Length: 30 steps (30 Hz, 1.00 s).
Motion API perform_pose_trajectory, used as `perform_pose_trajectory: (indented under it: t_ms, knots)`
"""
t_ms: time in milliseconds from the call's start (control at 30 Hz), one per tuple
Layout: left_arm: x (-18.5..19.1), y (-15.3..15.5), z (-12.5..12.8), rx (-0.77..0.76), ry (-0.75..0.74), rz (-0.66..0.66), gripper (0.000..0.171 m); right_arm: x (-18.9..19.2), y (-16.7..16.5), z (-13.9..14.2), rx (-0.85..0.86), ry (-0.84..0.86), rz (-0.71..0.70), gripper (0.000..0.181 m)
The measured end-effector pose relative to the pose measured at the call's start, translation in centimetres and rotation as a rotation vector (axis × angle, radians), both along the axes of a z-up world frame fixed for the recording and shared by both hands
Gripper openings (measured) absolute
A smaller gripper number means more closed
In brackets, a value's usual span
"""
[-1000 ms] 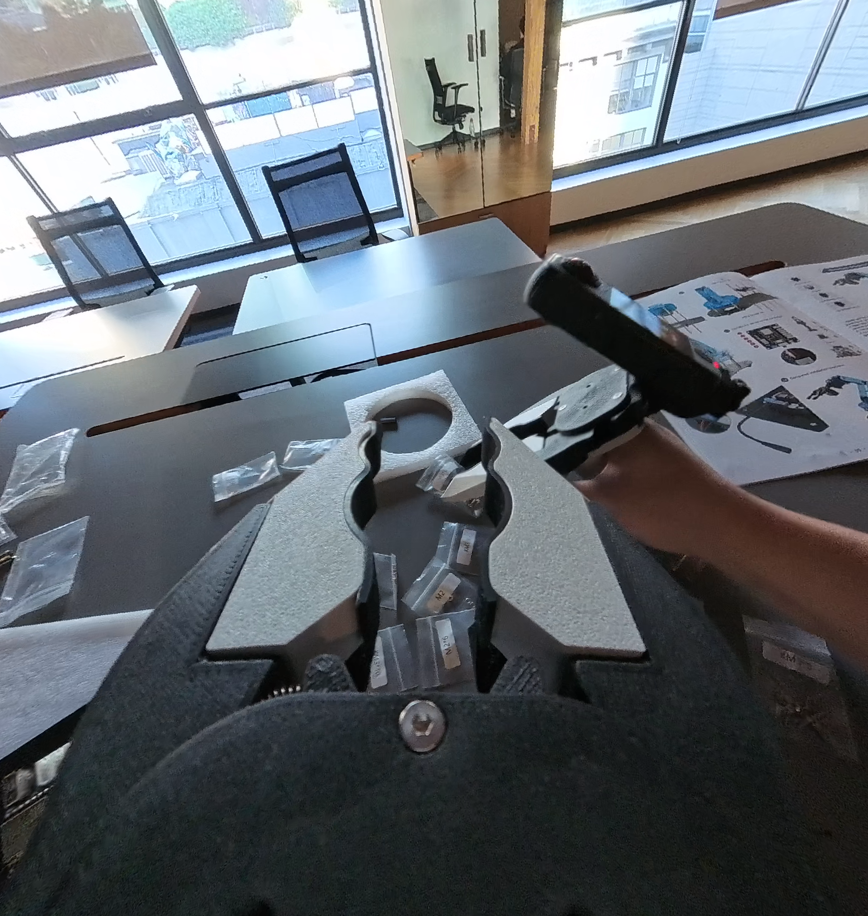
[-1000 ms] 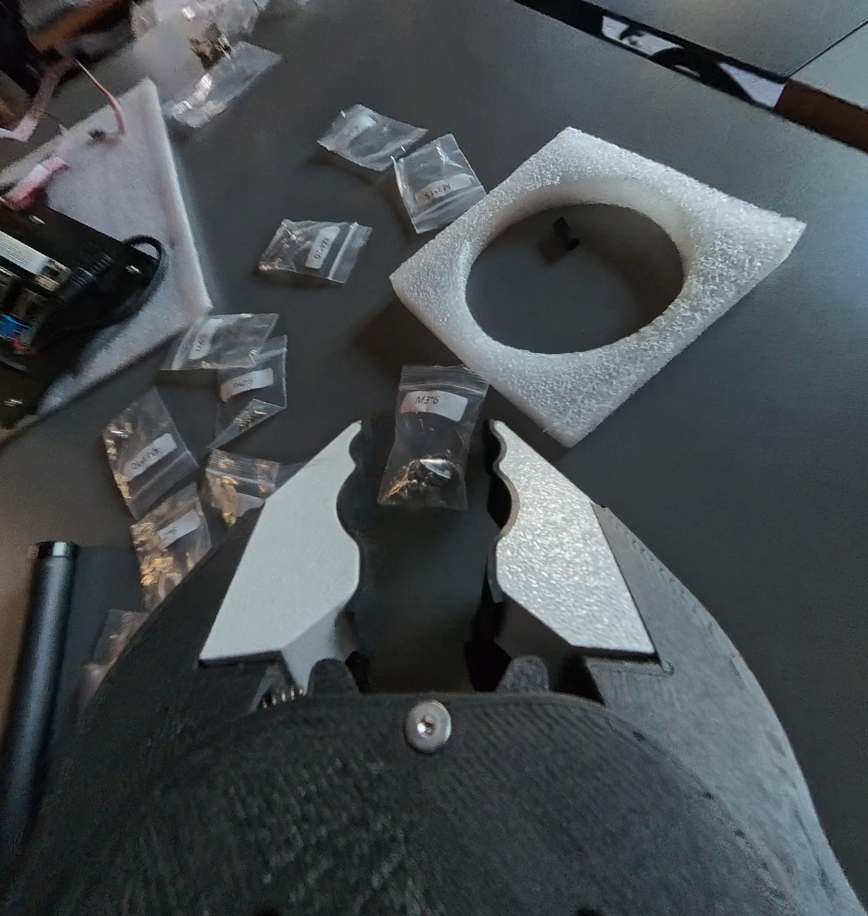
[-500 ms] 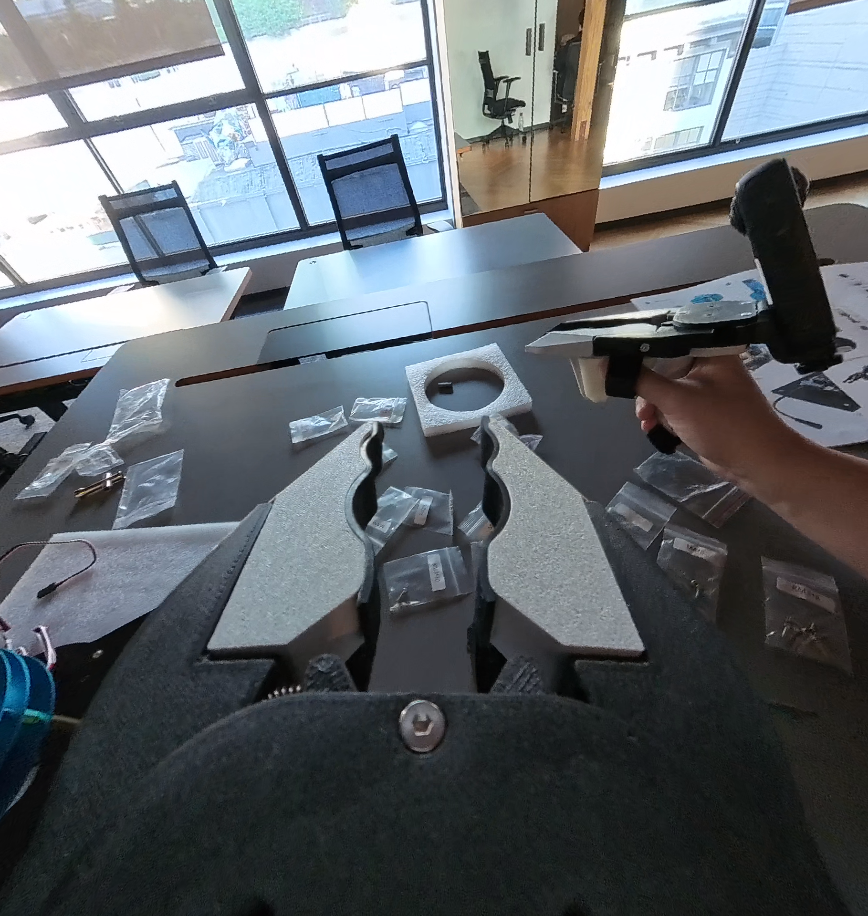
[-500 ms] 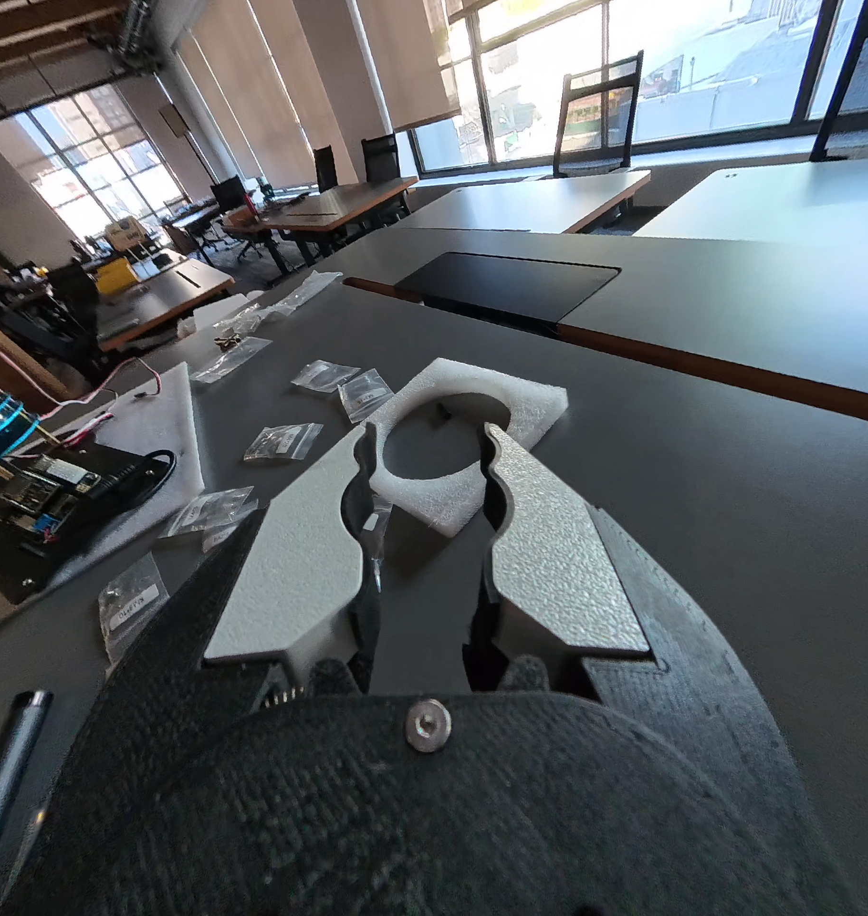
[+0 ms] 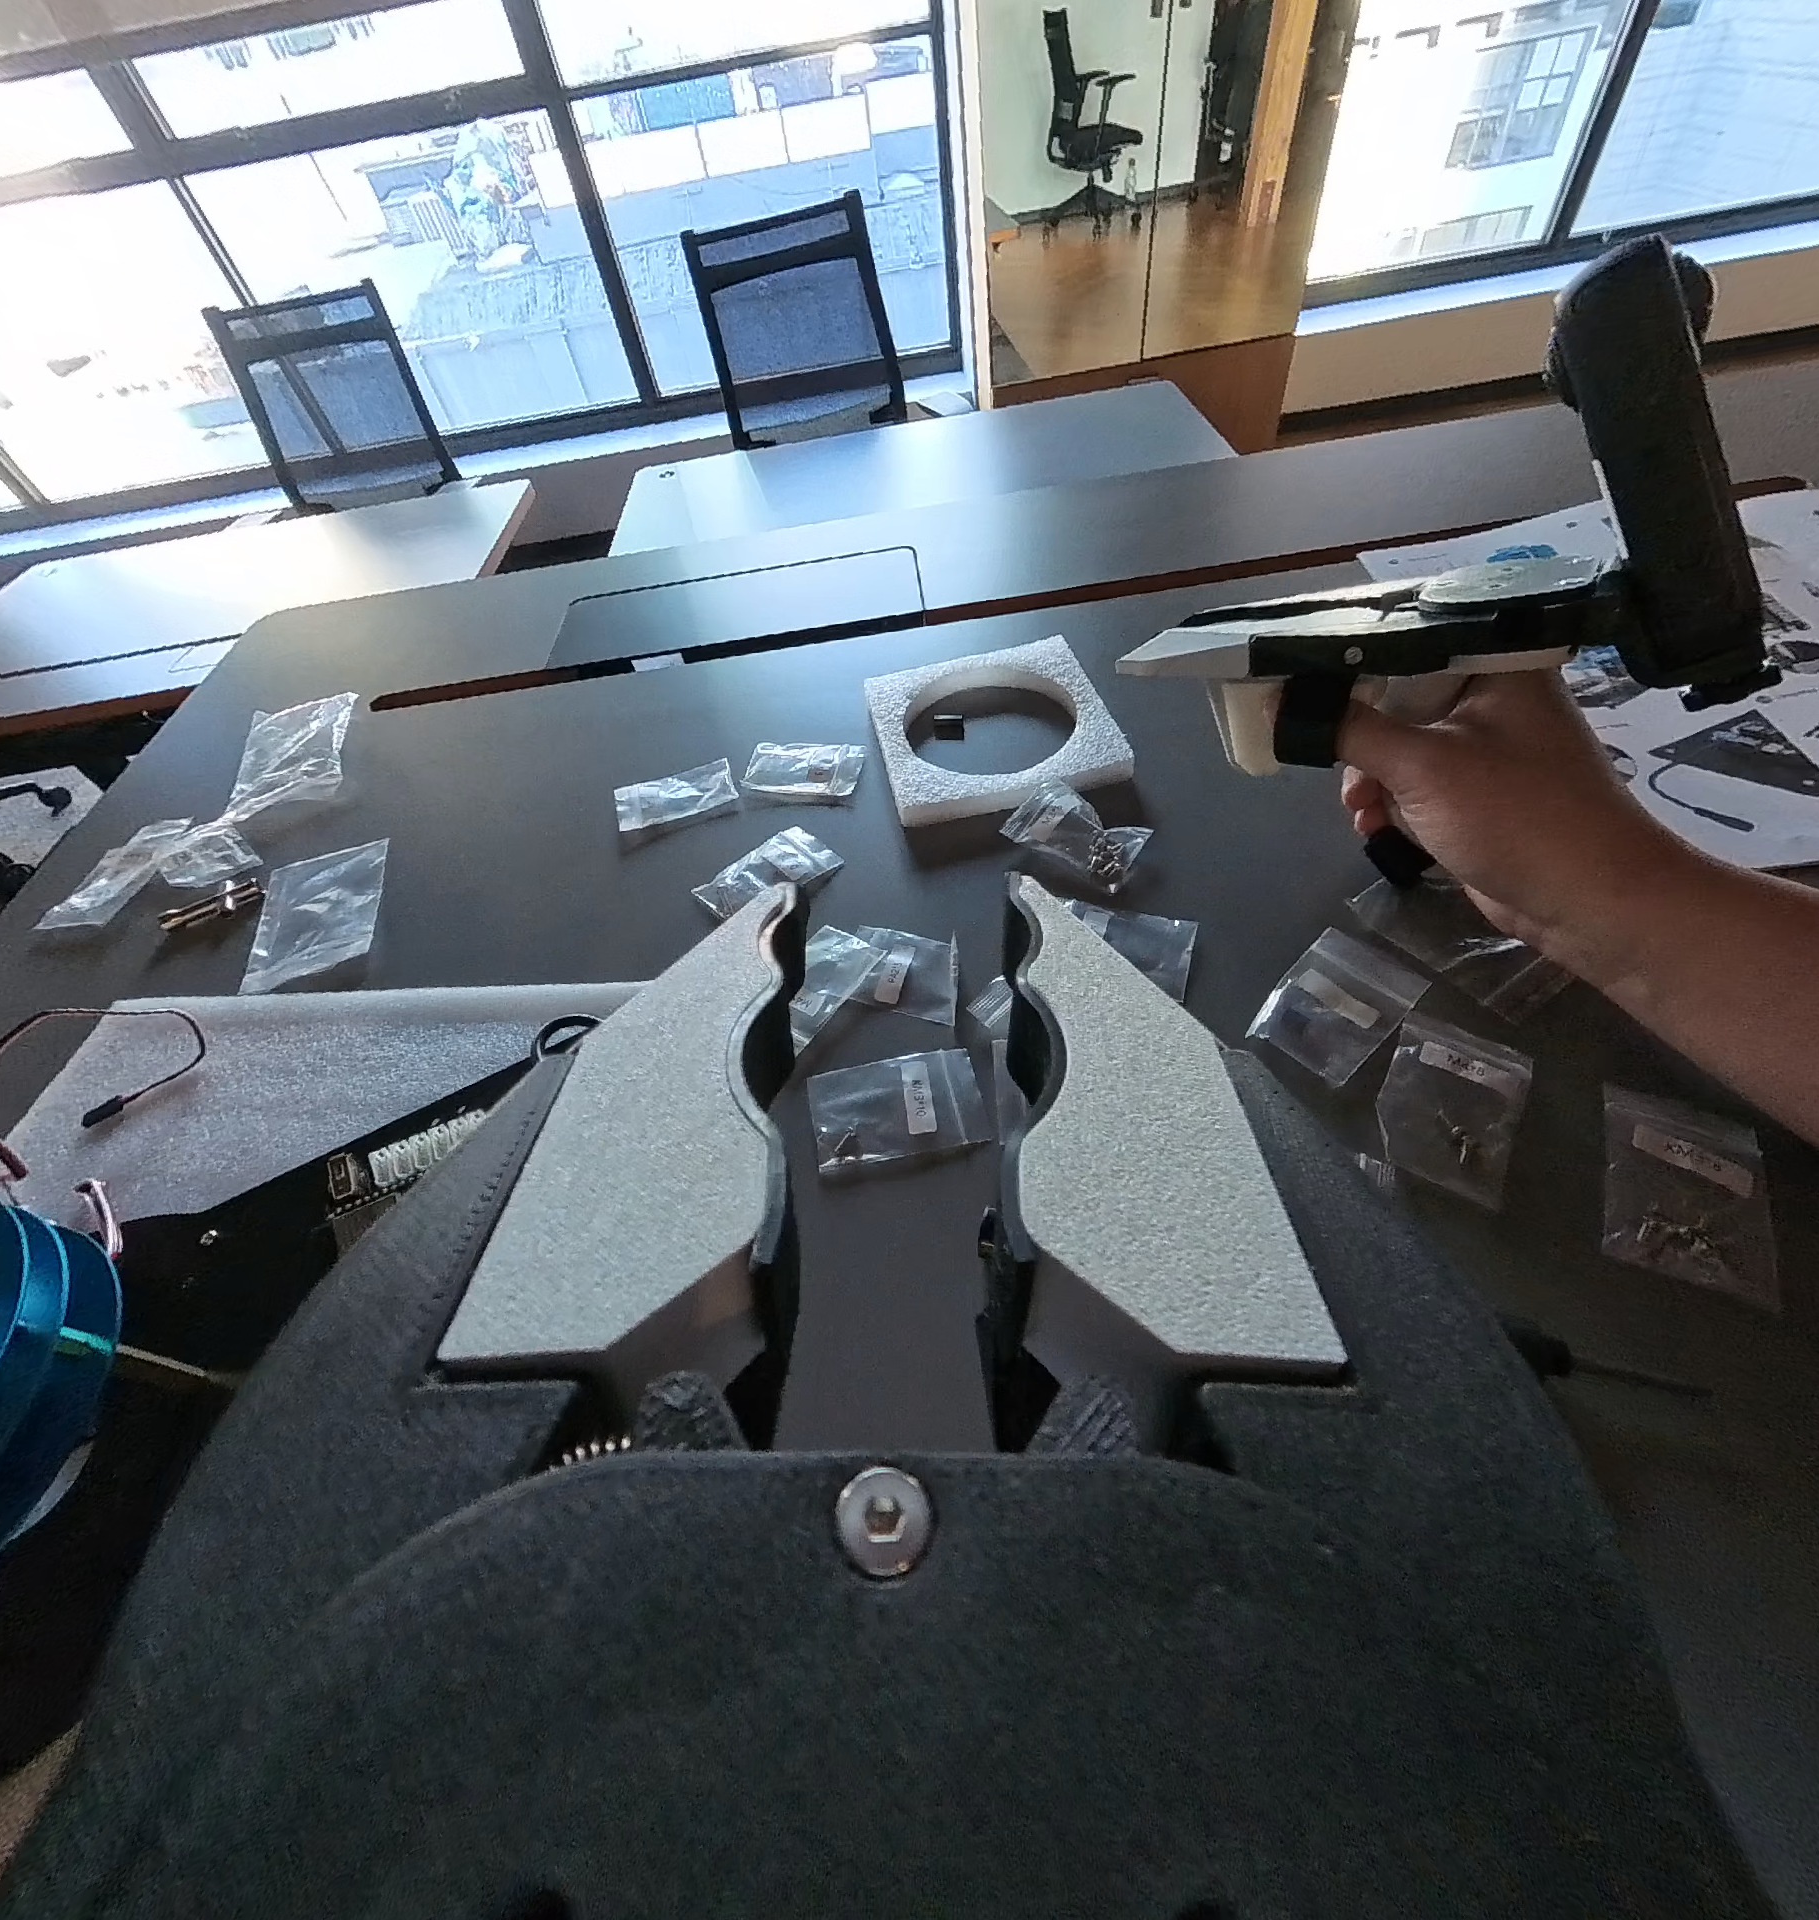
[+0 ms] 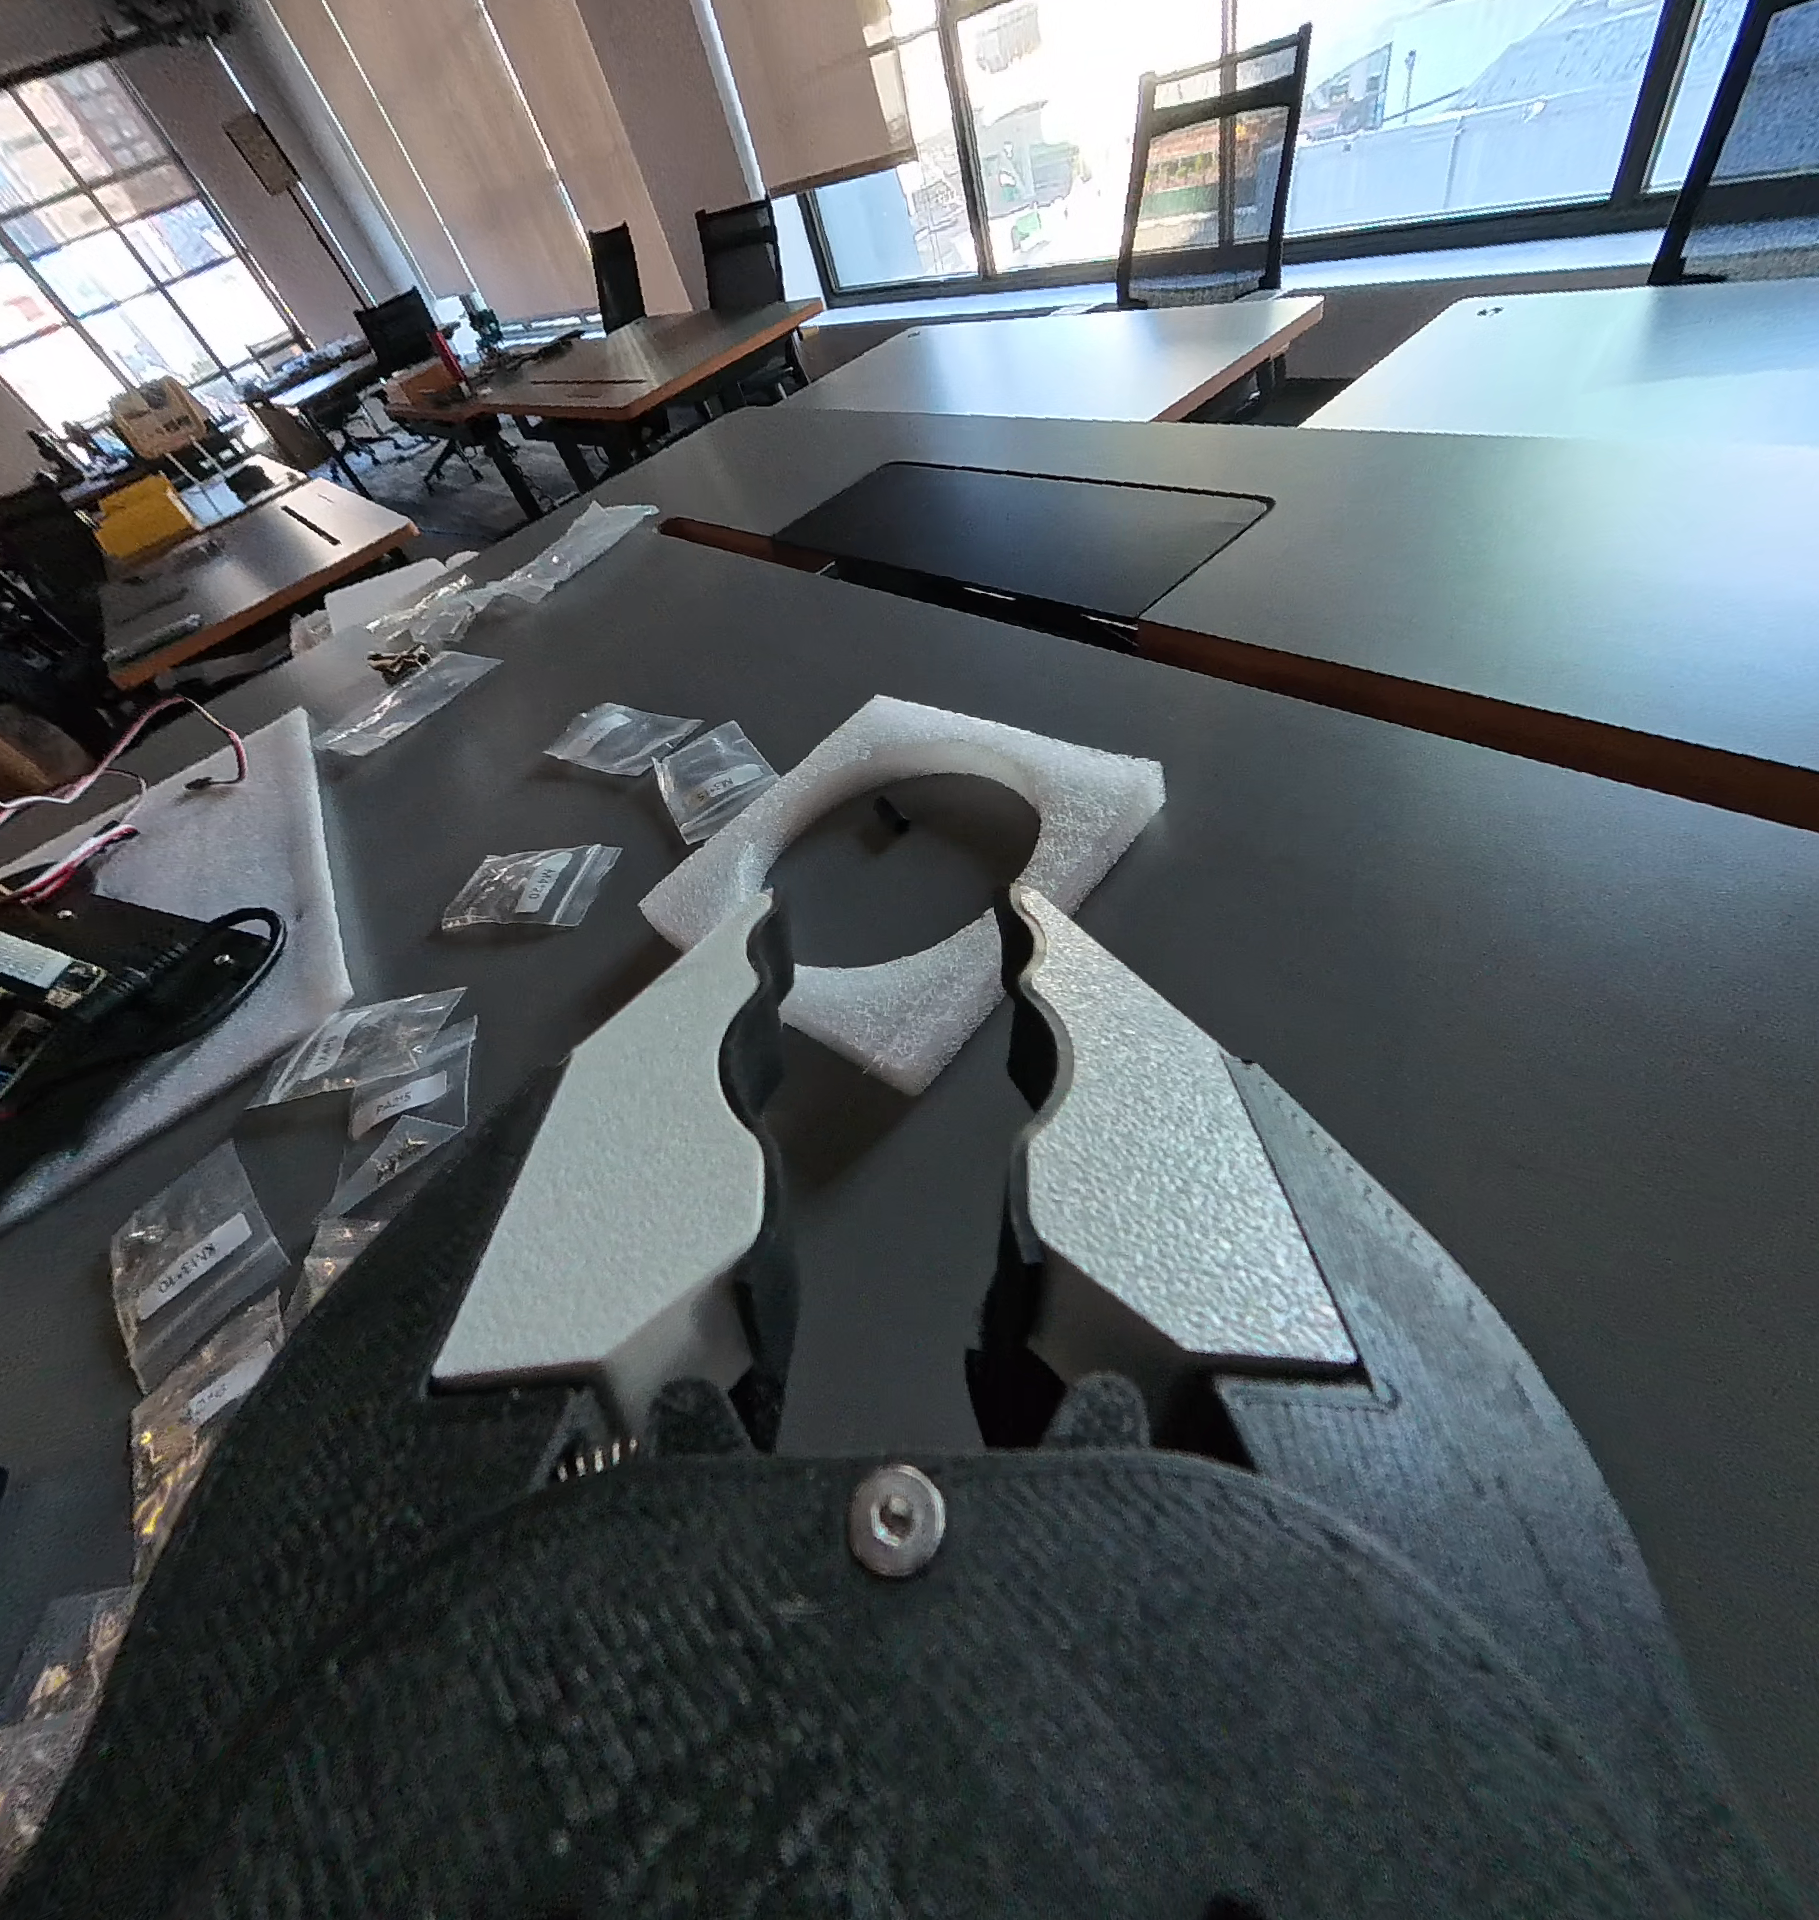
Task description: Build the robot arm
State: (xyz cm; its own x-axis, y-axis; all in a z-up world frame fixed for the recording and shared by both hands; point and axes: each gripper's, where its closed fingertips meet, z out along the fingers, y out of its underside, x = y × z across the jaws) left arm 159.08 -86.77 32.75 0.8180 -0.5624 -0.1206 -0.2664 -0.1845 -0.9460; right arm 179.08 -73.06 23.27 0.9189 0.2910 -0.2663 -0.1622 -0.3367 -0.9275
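Both claws are held above the dark matte table (image 5: 489,831), and both are empty, with the jaws spread wide.

The left claw (image 5: 900,935) hovers over the near middle of the table. Directly below the gap of its jaws lies a small clear bag (image 5: 900,1112) with a white label and a few tiny screws inside. The bag is flat, with its long side across the claw's line, and several similar bags (image 5: 874,966) lie just beyond it. The claw does not touch any of them.

The right claw (image 6: 894,914) is held by a hand (image 5: 1487,800) over the right part of the table. It points toward the far left corner. Ahead of its tips and lower lies a white foam square (image 6: 1081,790) with a round hole cut in the middle; a small black part (image 6: 889,816) rests on the table inside the hole. The foam looks soft and grainy, and it lies flat. In the left wrist view a crumpled bag of screws (image 5: 1076,836) lies against the foam's near corner. The right claw is nearer to it than the left one.

At the left edge are a thin foam sheet (image 5: 292,1070), a black circuit board (image 6: 43,997) with red and white wires, and a blue metal disc (image 5: 11,1351). A printed paper sheet (image 5: 1798,769) lies at the right edge.
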Motion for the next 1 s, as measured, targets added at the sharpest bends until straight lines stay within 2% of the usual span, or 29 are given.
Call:
perform_pose_trajectory:
  t_ms: [167,300,333,367,467,667,800,1000]
  knots:
    - [0.4,0.0,0.3,0.007,0.009,-0.004,0.035,0.4,-0.2,-0.9,-0.053,-0.072,-0.014,0.034]
    - [1.4,0.2,0.6,0.014,0.02,-0.019,0.035,0.4,-0.2,-0.4,-0.024,-0.047,-0.02,0.033]
    - [1.7,0.3,0.6,0.013,0.023,-0.022,0.035,0.3,-0.2,-0.3,-0.02,-0.031,-0.011,0.027]
    - [2.0,0.4,0.7,0.007,0.017,-0.029,0.035,0.3,-0.2,-0.3,-0.023,-0.013,-0.015,0.021]
    - [3.3,0.6,1.7,-0.016,-0.062,-0.063,0.036,0.5,0.2,-0.3,-0.022,0.001,-0.041,0.02]
    - [3.9,2.4,3.9,-0.018,-0.134,-0.05,0.037,-0.5,0.1,-0.6,-0.023,-0.089,-0.007,0.03]
    - [3.9,4.0,4.7,-0.071,-0.163,-0.029,0.038,-1.6,0.2,-1.1,-0.032,-0.232,0.037,0.038]
    - [4.9,5.6,6.6,-0.094,-0.222,-0.037,0.037,-2.4,0.1,-1.7,-0.058,-0.276,0.063,0.045]
